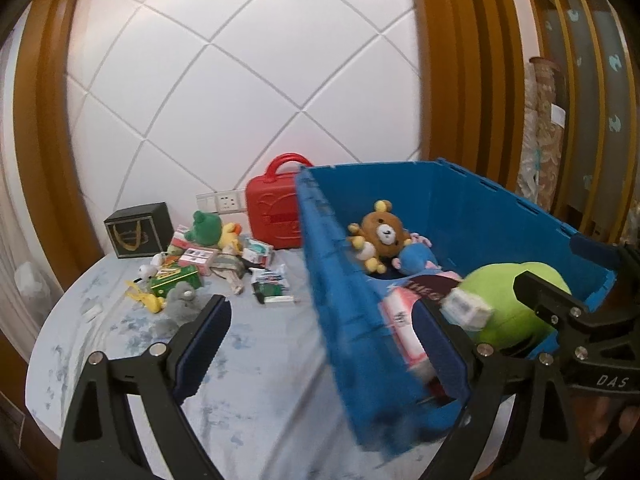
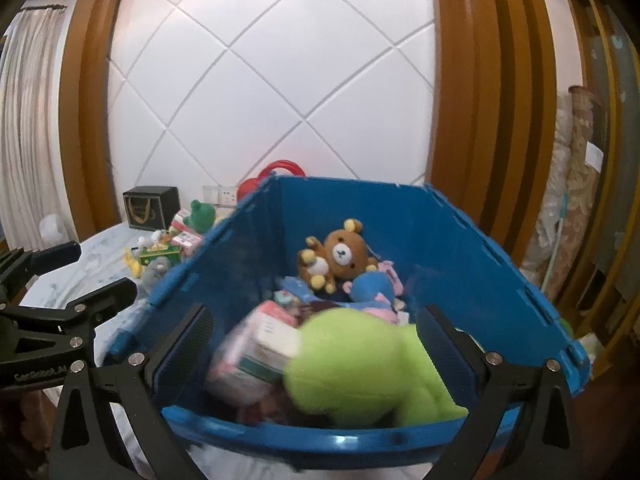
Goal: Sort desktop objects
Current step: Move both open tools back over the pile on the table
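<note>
A blue crate (image 1: 360, 332) stands on the table (image 1: 248, 364) at right. It holds a brown bear plush (image 1: 380, 236), a blue plush (image 1: 416, 260), a lime green plush (image 1: 508, 308), a small white box (image 1: 466, 308) and pink packets. My left gripper (image 1: 324, 344) is open and straddles the crate's left wall. My right gripper (image 2: 316, 336) is open over the crate (image 2: 460, 248); the lime plush (image 2: 368, 372) and a blurred box (image 2: 268, 348) lie between its fingers, seemingly loose.
A pile of small toys and boxes (image 1: 200, 264) lies at the table's back left, with a green frog plush (image 1: 206, 228), a grey plush (image 1: 180, 300), a black box (image 1: 138, 230) and a red case (image 1: 276, 208). A white padded wall stands behind.
</note>
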